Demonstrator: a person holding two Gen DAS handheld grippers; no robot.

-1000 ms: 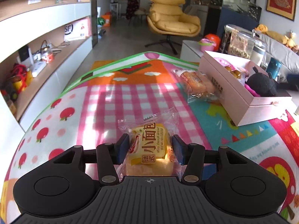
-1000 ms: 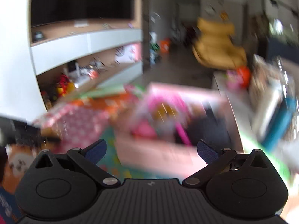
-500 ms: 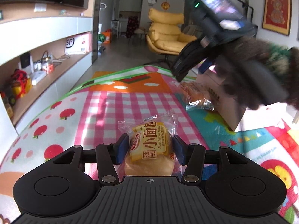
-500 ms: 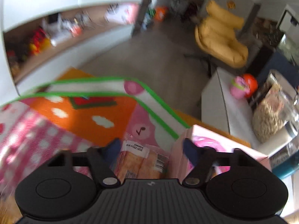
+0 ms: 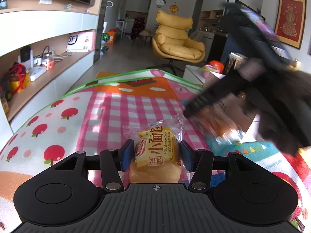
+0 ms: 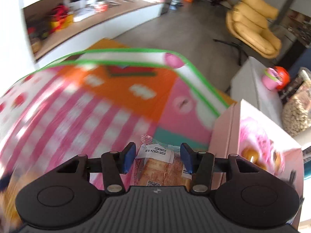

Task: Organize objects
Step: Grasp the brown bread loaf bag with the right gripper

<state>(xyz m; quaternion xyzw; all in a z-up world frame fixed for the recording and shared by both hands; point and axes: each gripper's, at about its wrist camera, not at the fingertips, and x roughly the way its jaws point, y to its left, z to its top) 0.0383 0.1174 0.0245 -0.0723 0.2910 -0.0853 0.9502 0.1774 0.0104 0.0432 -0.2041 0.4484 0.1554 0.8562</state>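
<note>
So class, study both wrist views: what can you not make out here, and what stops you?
- Right gripper, left wrist view: motion blur hides its fingers.
- Toast packet, right wrist view: its near end is cut off by the gripper body; whether the pads squeeze it is unclear.
- Pink box contents: blurred in the right view, hidden behind the arm in the left.

Yellow-labelled bread packet point(image 5: 155, 151), pink-and-white checked play mat point(image 5: 124, 112) with red apples, pale pink box point(image 6: 256, 136).

Yellow lounge chair point(image 5: 177, 40), framed red picture point(image 5: 290, 26), wall clock point(image 5: 160, 0), cluttered wooden shelf point(image 5: 44, 71)
</note>
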